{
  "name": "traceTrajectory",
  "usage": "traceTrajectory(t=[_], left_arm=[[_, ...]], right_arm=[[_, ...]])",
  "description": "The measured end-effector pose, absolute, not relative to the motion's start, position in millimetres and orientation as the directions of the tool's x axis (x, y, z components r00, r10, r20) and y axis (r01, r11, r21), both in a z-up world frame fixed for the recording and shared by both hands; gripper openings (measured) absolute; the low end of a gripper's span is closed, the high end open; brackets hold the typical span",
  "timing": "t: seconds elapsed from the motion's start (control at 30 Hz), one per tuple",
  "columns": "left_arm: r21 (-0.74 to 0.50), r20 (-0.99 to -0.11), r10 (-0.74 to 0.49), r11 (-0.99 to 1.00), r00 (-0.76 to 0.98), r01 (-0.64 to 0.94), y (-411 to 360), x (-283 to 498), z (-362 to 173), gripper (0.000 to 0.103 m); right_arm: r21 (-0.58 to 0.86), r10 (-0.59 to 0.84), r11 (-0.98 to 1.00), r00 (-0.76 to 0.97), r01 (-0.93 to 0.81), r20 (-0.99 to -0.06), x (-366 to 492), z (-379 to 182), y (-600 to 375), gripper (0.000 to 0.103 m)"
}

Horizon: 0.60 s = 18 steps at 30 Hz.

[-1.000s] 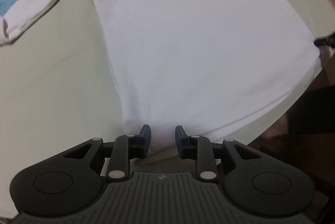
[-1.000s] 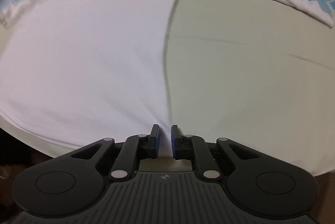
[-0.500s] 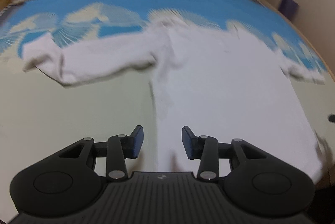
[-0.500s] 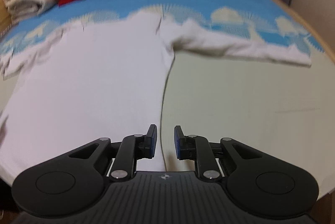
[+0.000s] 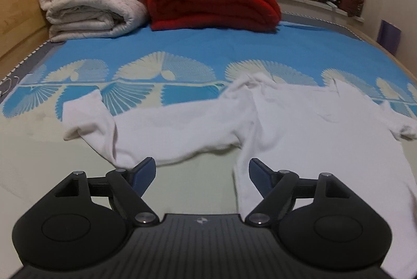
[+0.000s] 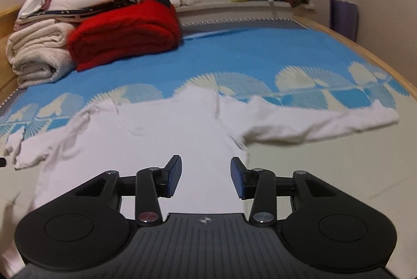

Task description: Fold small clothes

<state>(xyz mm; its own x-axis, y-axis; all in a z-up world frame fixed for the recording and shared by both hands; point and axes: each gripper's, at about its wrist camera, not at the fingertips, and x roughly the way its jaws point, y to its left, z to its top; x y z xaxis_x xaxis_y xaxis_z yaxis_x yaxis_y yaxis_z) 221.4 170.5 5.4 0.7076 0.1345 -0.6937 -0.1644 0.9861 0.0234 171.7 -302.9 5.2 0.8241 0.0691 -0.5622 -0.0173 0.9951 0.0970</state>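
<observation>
White shirt (image 5: 299, 122); blue fan-print sheet (image 5: 208, 49); red blanket (image 5: 211, 0).

Open bed (image 5: 182, 49) is left between the spread white shirt (image 5: 312, 128) and the far stacks. The far end is blocked by folded beige blankets (image 5: 93, 5) and a red blanket (image 5: 213, 2). Bare sheet is left beside each sleeve, and the right edge is bounded by a wall (image 6: 378, 5).

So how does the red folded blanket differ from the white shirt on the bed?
The red blanket is folded into a thick bundle; the white shirt lies spread flat with its sleeves out. The blanket sits at the far end beside stacked pale bedding; the shirt lies nearest both grippers. Both rest on the bed.
</observation>
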Motion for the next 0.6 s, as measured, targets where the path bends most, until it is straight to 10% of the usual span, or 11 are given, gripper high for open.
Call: traceTrajectory(t=[0.4,0.53,0.6], left_arm=[[0.056,-0.710,0.316,0.916,0.629,-0.396,229,277,-22,0.077],[0.057,-0.690,0.380,0.877,0.616,-0.477,264,291,-27,0.013],[0.042,-0.683,0.409,0.849,0.605,-0.527,284,300,-29,0.008]], right_arm=[[0.165,0.199,0.977,0.855,-0.135,-0.479,279,77,-208,0.043],[0.168,0.222,0.973,0.838,-0.158,-0.499,295,48,-196,0.039],[0.192,0.238,0.968,0.818,-0.159,-0.524,305,37,-192,0.013]])
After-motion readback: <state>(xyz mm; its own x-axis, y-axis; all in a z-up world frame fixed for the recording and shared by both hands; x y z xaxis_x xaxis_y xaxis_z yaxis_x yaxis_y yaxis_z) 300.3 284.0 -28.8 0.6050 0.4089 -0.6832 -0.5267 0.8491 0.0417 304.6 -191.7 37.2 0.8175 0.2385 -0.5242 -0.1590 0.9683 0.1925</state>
